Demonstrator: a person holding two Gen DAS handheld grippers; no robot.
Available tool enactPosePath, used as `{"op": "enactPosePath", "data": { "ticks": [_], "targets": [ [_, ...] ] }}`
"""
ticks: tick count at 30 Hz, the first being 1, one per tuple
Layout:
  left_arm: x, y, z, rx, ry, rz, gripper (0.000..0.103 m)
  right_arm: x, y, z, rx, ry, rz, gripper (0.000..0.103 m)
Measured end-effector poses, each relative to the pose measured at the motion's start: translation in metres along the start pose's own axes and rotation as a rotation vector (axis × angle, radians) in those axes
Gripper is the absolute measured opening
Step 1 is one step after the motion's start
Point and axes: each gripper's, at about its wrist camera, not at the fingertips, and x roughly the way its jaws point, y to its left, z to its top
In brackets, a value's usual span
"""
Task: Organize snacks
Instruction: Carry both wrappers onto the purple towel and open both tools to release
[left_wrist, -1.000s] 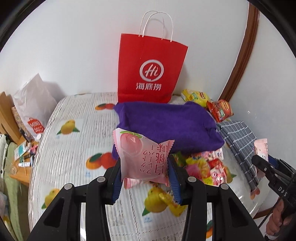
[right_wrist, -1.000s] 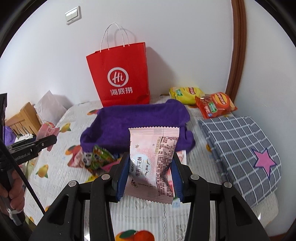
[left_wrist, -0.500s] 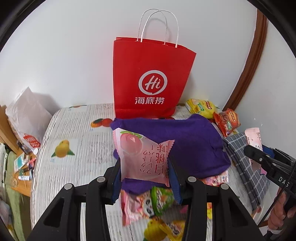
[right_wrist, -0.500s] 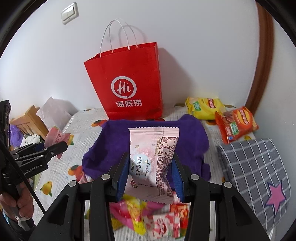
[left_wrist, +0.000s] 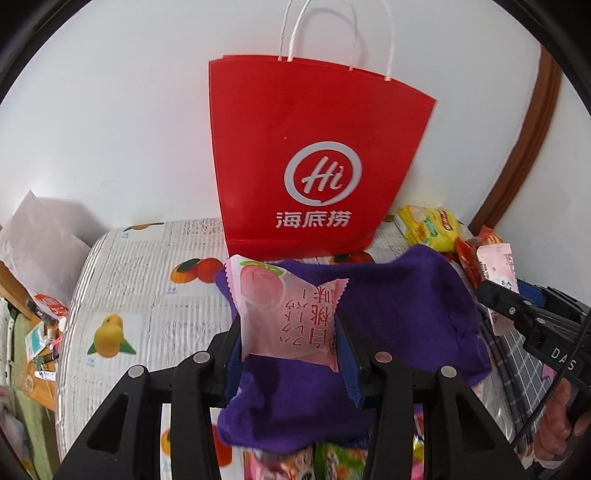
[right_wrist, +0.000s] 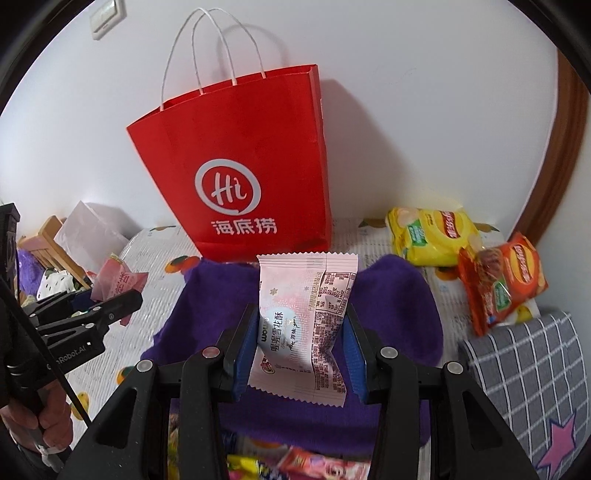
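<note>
My left gripper is shut on a pink peach-print snack packet, held above a purple cloth. My right gripper is shut on a pale pink snack packet with a printed label, also over the purple cloth. A red paper bag with white handles stands upright against the wall just beyond the cloth; it also shows in the right wrist view. Loose snack packets lie at the near edge below the grippers.
Yellow and orange chip bags lie at the back right. A grey checked cushion with a pink star is on the right. A white plastic bag and wooden furniture sit left of the fruit-print tablecloth.
Both grippers have moved forward toward the red bag with their packets still held. The bag looks larger, and the loose snacks have slid to the bottom edge.
</note>
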Motion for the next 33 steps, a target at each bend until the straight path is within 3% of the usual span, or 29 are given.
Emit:
{"op": "enactPosePath", "data": {
  "ticks": [7, 22, 33],
  "targets": [
    [0.038, 0.012, 0.004, -0.048, 0.049, -0.015, 0.042, 0.032, -0.011, 0.009, -0.015, 0.028, 0.001, 0.043],
    [0.099, 0.020, -0.010, -0.087, 0.177, -0.075, 0.043, 0.099, -0.050, -0.003, -0.003, 0.232, -0.025, 0.043],
    [0.116, 0.018, -0.017, -0.109, 0.207, -0.106, 0.045, 0.132, -0.055, -0.017, 0.011, 0.332, -0.039, 0.044]
  ]
}}
